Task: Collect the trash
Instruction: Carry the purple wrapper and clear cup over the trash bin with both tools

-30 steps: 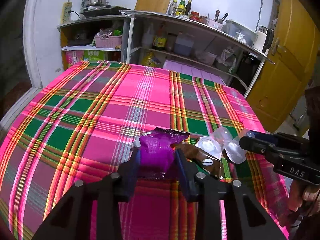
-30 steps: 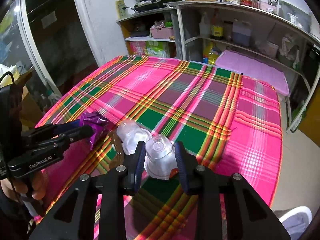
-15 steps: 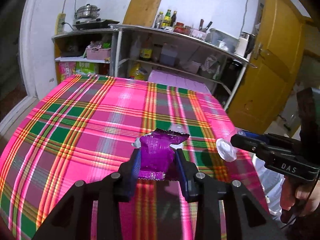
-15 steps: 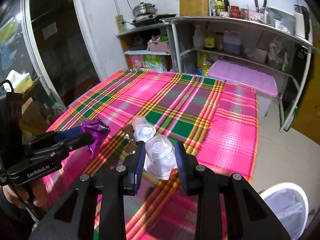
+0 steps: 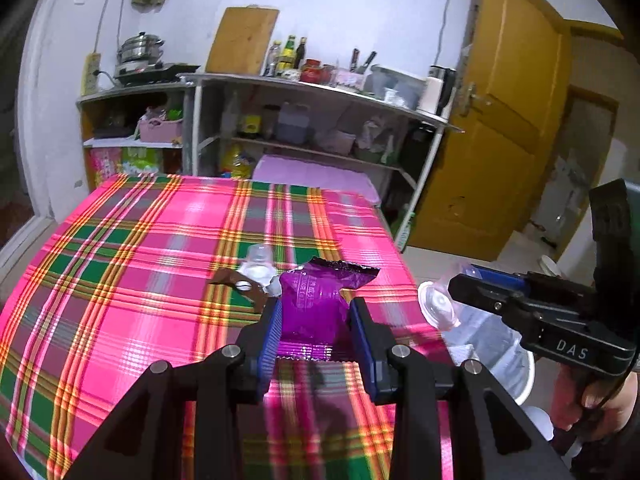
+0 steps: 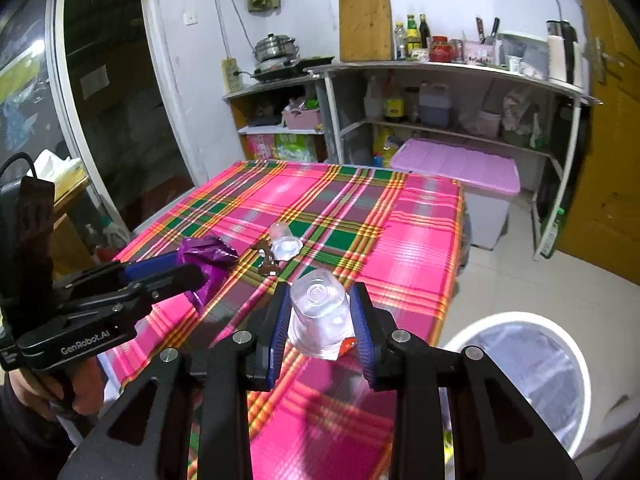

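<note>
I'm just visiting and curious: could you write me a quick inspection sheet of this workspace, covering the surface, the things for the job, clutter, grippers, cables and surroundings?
Surface: table under a pink plaid tablecloth.
Job's things: purple wrapper and clear plastic cup, both lifted; a second clear cup and a brown wrapper lie on the cloth; white trash bin with a liner stands on the floor beside the table.
Clutter: nothing seen on the table beyond the trash.
Grippers: left gripper shut on the purple wrapper; right gripper shut on the clear plastic cup.
Cables: a cord hangs down the wall.
Surroundings: shelves with bottles and a pot, yellow door.
</note>
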A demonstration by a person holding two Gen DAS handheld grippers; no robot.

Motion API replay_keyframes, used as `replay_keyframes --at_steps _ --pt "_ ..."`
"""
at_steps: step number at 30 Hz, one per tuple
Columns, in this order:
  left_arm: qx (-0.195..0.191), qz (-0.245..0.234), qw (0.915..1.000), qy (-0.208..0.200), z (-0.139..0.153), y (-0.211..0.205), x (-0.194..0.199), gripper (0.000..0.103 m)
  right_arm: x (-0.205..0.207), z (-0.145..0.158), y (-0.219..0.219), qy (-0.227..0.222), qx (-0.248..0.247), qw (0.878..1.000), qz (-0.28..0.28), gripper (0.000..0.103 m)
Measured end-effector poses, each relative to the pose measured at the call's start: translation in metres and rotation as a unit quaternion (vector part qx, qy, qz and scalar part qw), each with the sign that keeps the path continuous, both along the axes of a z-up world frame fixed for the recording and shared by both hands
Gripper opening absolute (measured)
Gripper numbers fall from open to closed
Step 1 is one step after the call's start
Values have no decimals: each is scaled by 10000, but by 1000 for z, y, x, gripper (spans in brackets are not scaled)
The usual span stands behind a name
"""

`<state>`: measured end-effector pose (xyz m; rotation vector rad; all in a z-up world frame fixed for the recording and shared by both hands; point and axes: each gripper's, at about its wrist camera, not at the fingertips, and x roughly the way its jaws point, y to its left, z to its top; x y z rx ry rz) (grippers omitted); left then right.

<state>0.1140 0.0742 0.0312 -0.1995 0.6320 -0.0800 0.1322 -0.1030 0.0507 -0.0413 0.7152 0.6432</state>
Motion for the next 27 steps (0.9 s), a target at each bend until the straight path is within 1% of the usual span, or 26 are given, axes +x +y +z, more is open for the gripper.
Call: replay_keyframes --at_steps 6,11,19,27 --pt "35 -266 9996 -115 10 -29 -15 35 -23 9 -26 -130 59 9997 -197 32" --pt "40 -498 9986 -173 15 -53 -24 35 -35 13 -46 -166 104 9991 -375 32" --pt "69 -773 9969 -141 15 -82 -23 35 -37 10 -79 -119 166 9974 -691 32" --pt "94 -1026 9946 -83 12 -107 -15 35 -36 2 -102 -52 177 9957 -913 32"
